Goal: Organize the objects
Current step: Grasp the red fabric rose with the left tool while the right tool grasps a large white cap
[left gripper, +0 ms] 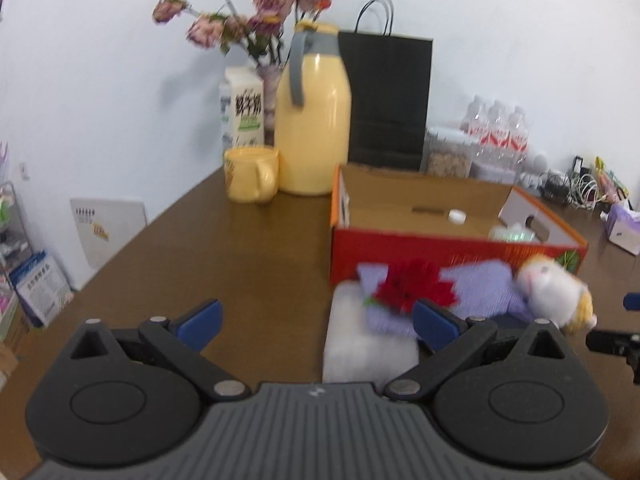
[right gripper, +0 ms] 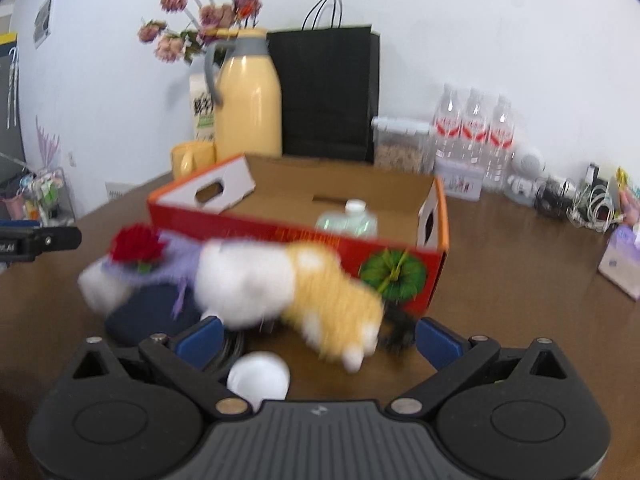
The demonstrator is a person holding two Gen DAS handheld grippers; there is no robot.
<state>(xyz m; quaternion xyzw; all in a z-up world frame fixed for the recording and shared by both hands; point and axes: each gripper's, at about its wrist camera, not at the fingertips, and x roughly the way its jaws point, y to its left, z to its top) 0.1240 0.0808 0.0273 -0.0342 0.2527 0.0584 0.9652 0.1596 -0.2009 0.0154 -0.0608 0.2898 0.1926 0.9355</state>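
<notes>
An open red cardboard box (left gripper: 440, 248) (right gripper: 280, 232) sits on the brown table; a greenish bottle (right gripper: 347, 221) with a white cap lies inside. In front of it lie a purple knitted cloth (left gripper: 480, 284), a red flower (left gripper: 412, 286) (right gripper: 136, 246), a white block (left gripper: 360, 344), a white and orange plush toy (right gripper: 296, 284) (left gripper: 556, 292), a dark blue pouch (right gripper: 152, 312) and a small white cup (right gripper: 259, 378). My left gripper (left gripper: 316, 320) is open, left of the pile. My right gripper (right gripper: 318, 338) is open, just in front of the plush.
At the back stand a yellow jug (left gripper: 312, 120), yellow mug (left gripper: 250, 180), milk carton (left gripper: 242, 108), flower vase (left gripper: 268, 92), black paper bag (left gripper: 388, 100), cereal jar (left gripper: 448, 152) and water bottles (right gripper: 474, 132). Cables (right gripper: 576, 200) and a tissue box (right gripper: 620, 264) lie right.
</notes>
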